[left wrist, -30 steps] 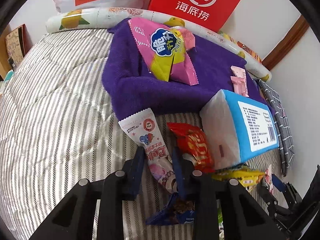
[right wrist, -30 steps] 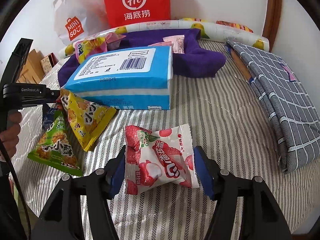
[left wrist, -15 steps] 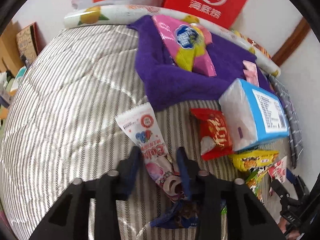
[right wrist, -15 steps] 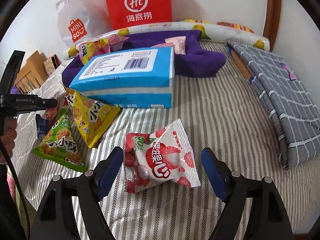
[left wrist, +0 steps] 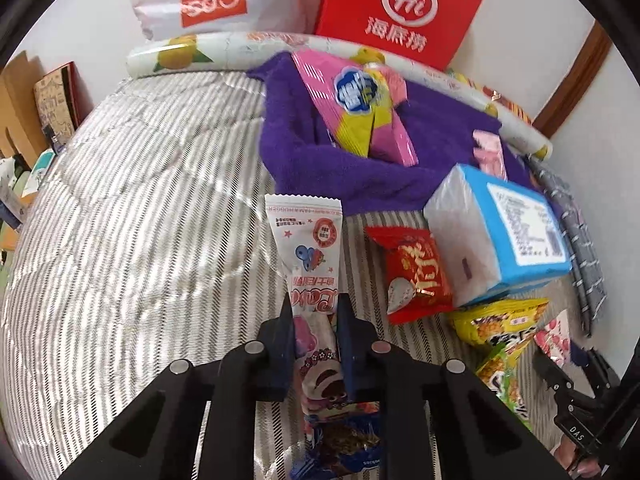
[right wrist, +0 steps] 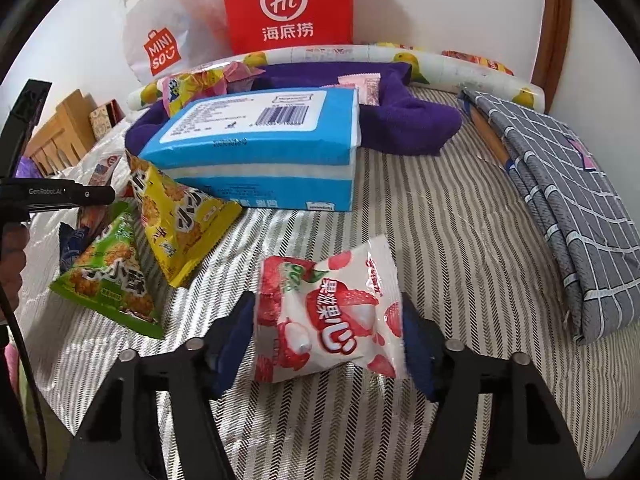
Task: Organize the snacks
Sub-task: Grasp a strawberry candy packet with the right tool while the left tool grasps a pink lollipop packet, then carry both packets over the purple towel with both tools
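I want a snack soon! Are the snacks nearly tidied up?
Not yet. Two packets already lie on the purple towel. The left gripper holds the long white snack stick, and the right gripper holds the lychee bag. The red, yellow and green packets are left on the bed.

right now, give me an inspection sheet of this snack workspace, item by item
Surface: grey-and-white striped quilt, wrinkled.
Job's things: long white-and-pink wrapped snack bar; white lychee-print candy bag; red foil snack packet; yellow triangular cracker bag and green triangular cracker bag; pink-and-yellow crisp bag on a purple towel.
Clutter: blue tissue pack; folded grey checked cloth.
Grippers: left gripper shut on the snack bar; right gripper straddles the lychee bag, fingers at its edges, grip unclear.
Cables: black cable at the right view's left edge.
Surroundings: red paper bag, white plastic shopping bag against the wall.
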{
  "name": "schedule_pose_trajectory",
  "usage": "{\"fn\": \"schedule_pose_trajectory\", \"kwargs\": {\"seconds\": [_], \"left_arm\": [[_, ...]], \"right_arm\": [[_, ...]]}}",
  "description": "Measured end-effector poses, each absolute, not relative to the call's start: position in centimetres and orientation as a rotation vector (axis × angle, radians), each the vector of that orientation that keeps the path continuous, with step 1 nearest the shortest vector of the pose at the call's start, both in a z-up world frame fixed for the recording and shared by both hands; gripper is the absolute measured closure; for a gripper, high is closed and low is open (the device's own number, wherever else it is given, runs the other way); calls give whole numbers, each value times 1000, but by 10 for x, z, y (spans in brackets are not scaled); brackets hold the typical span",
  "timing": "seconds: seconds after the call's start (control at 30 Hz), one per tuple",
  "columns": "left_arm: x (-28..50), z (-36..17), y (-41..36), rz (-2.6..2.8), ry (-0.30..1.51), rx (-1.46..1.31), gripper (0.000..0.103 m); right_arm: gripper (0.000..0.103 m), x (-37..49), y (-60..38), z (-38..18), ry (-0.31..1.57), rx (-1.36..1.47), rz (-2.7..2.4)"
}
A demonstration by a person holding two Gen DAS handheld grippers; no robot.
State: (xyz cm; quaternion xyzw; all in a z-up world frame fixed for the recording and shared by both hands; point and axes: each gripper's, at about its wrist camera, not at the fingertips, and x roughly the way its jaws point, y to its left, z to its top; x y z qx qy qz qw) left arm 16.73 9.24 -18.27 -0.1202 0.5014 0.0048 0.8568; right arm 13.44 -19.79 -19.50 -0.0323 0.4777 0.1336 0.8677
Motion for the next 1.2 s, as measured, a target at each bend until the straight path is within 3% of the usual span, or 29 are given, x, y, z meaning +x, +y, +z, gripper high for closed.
{"fn": "schedule_pose_trajectory", "kwargs": {"seconds": [0.6, 1.2], "left_arm": [[153, -125, 86, -55, 951, -320, 86], [157, -78, 28, -180, 913, -258, 86]], "right_arm": [[45, 129, -199, -123, 870, -28, 265], [45, 144, -200, -63, 796, 4, 227]]}}
